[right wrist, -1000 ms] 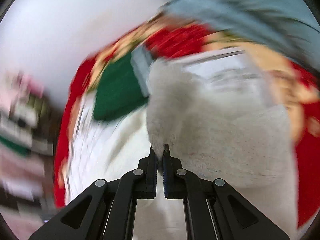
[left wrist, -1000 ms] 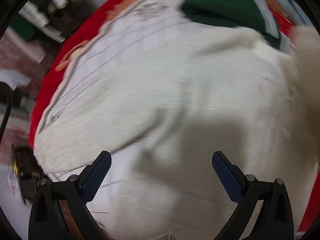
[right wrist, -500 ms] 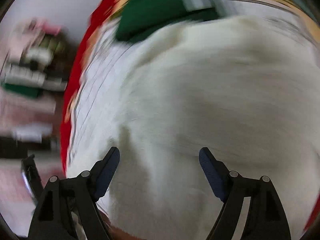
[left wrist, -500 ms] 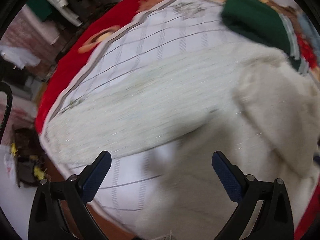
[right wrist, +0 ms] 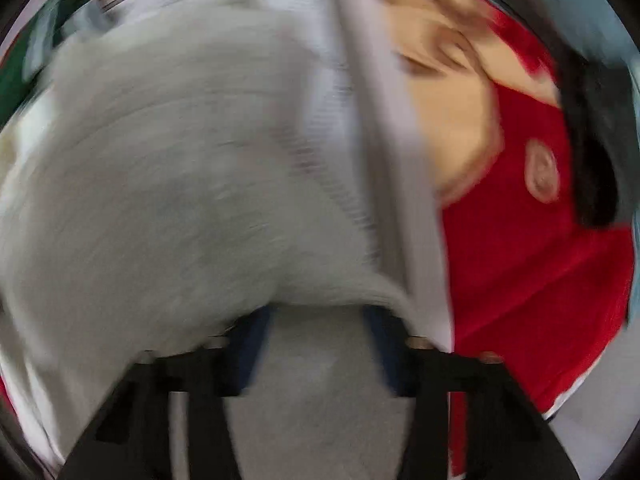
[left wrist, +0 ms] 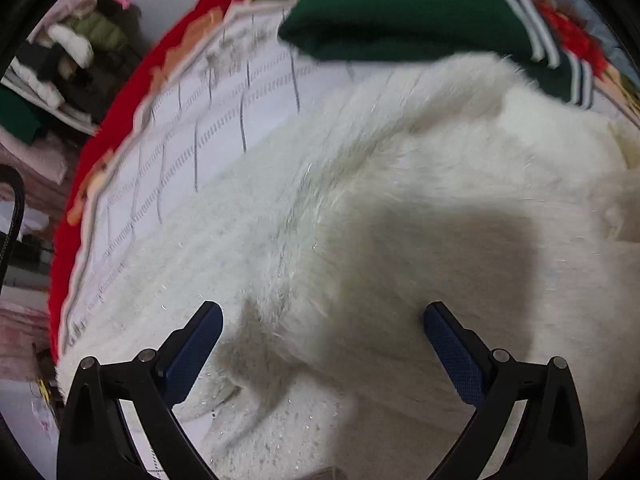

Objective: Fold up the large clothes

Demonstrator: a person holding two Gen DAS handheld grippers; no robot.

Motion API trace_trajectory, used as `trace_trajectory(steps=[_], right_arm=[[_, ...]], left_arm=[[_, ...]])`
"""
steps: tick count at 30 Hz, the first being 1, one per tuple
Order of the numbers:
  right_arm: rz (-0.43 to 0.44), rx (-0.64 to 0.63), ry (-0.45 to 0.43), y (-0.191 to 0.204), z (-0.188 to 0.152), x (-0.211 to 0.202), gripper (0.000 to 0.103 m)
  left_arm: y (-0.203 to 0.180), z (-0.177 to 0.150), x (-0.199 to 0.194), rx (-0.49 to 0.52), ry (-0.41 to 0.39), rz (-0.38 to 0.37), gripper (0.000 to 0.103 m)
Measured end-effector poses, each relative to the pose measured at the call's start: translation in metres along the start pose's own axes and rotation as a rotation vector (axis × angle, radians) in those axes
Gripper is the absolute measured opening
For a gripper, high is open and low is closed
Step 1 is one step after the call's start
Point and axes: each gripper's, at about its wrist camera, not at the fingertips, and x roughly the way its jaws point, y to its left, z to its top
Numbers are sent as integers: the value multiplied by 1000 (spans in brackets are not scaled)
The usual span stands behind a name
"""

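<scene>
One fluffy white garment (left wrist: pixel 400 200) and one folded green garment (left wrist: pixel 400 12) are seen on the white checked sheet (left wrist: pixel 180 152), the green one at the far side, the white one rumpled in the near middle. The left gripper (left wrist: pixel 324 340) is held wide above the fleece with nothing grasped; the right gripper (right wrist: pixel 320 344), blurred, is spread apart over the white cloth. A second ago the right gripper was clamped on the white garment, which has since been released.
</scene>
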Motion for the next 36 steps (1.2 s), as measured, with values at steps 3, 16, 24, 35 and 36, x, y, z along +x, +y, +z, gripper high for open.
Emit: trace_trajectory(steps=[3,16,24,35,36], right_arm=[[47,72,46,-15,-3,5,39],[309,6,126,13,-124,-63,70],[288,-168,213,102,-169,-42,77],[228,-242,169,216,-157,-19,77],[220,-251,162,221,-157,-19,77]], left_arm=[[32,-11,-7,-87,34,-41,103],[154,-98,-41,-543,142,-199,103],[297,-220,34,-1127,273,-252,102],[392,-210,71,-1298,54,73,39],[393,-202,70,-1263,31,66,26]])
